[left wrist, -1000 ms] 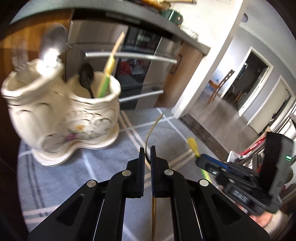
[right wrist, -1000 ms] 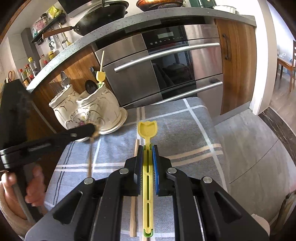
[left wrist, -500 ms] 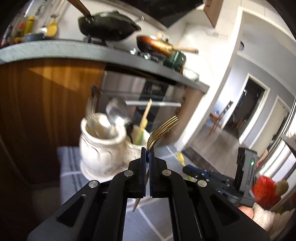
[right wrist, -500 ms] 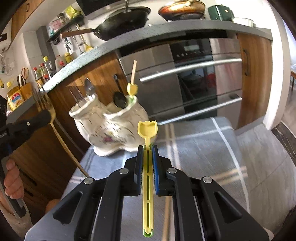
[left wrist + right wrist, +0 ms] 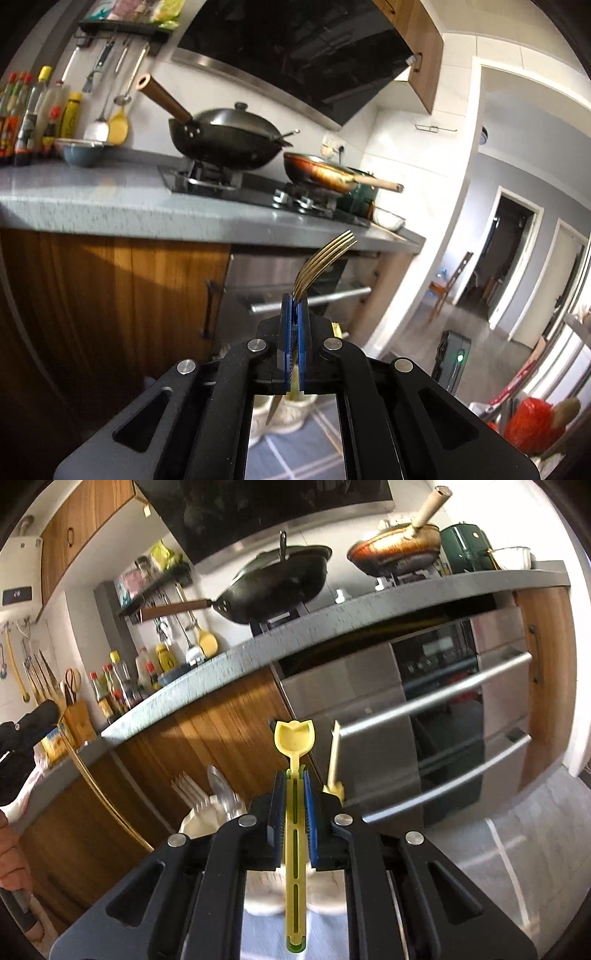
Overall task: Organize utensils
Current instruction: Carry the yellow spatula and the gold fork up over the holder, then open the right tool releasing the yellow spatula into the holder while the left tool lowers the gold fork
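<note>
The left tongs (image 5: 294, 314) are closed tight on a gold fork (image 5: 325, 264), gripped low on its neck, so the prongs stand up and curve to the right above the blue pads (image 5: 284, 328) while the handle hangs below. The right tongs (image 5: 294, 794) are closed on a yellow spoon (image 5: 294, 738) with a slotted handle; its small bowl points up and the long handle runs down between the jaws. The white holder (image 5: 207, 818) with two cups stands just under and in front of both tongs, and it already holds some forks (image 5: 188, 788), a metal spoon (image 5: 218, 781) and a yellow stick (image 5: 335, 760). In my judgement the main danger is that each piece is held with the handle down and must go into a cup that is already crowded: a handle may catch the rim or the pieces inside and then turn in the jaws, because the grip is narrow. The holder could also tip if it is pushed from the side. Both tongs are near the same holder, so they may hit each other. The holder stands on a grey cloth (image 5: 303, 454) with pale lines, which can slide. Behind are wooden cabinet doors (image 5: 207, 738), a steel oven (image 5: 443, 716) and a grey worktop (image 5: 110, 206) with a black wok (image 5: 225, 140) and a frying pan (image 5: 321, 173); at the far right a hallway opens.
</note>
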Action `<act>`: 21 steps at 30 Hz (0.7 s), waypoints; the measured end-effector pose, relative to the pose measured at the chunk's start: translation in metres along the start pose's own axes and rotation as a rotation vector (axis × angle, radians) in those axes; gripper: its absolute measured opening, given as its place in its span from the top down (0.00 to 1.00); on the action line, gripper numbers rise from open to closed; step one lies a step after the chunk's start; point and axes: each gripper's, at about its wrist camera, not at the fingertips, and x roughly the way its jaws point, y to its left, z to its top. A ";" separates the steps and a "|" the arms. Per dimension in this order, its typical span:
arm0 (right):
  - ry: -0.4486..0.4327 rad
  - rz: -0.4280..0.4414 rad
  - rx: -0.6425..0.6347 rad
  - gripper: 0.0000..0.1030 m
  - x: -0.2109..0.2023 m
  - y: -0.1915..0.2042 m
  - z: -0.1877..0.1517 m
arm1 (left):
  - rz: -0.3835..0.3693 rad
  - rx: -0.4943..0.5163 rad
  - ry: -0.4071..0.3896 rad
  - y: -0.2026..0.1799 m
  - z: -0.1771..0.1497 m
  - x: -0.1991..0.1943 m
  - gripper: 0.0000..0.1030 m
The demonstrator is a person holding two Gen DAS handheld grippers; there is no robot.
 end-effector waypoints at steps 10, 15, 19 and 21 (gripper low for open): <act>-0.085 -0.035 0.021 0.91 0.047 -0.002 0.005 | 0.095 -0.017 0.037 0.020 0.000 0.046 0.97; -0.092 -0.059 0.004 0.91 0.055 -0.006 -0.009 | 0.110 -0.025 0.085 0.029 -0.017 0.063 0.97; -0.094 -0.070 -0.017 0.91 0.058 -0.008 -0.017 | 0.116 -0.036 0.107 0.034 -0.025 0.071 0.97; -0.103 -0.084 -0.031 0.91 0.060 -0.008 -0.022 | 0.114 -0.038 0.109 0.034 -0.028 0.072 0.97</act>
